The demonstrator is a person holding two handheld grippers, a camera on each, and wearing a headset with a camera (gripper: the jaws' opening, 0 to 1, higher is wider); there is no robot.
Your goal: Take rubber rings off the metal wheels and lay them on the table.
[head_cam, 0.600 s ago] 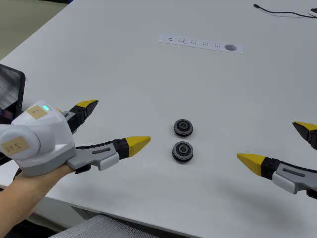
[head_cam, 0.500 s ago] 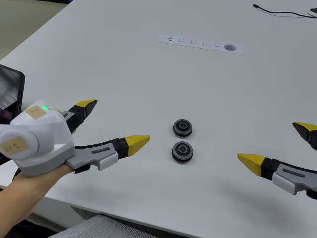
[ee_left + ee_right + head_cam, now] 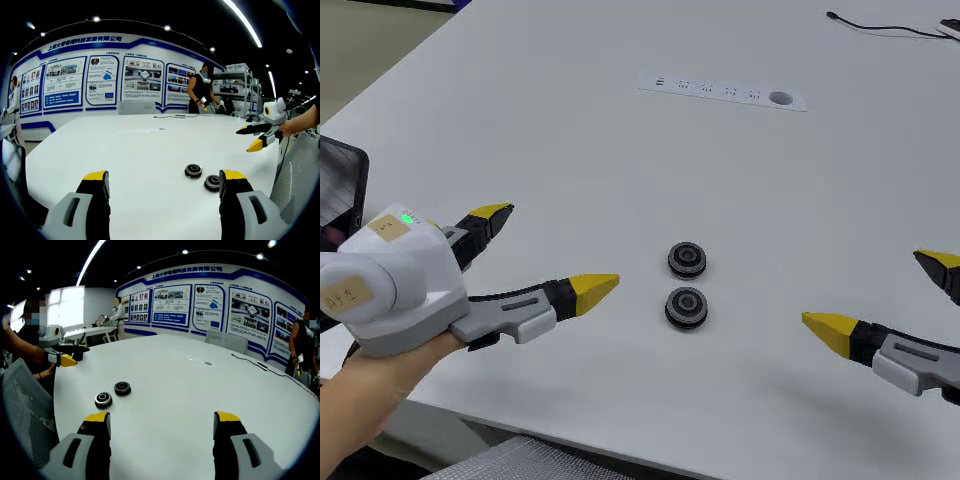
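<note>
Matte white tabletop (image 3: 570, 130), two round rubber-ringed metal wheels (image 3: 687, 260) side by side, left claw (image 3: 552, 248) and right claw (image 3: 875, 292) both wide apart, empty.

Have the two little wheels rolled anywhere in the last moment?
No. The far wheel and near wheel keep their distance from the socket strip; the camera shifted.

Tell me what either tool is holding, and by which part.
Nothing. The left tool and right tool are open and empty; both wheels lie untouched on the table.
</note>
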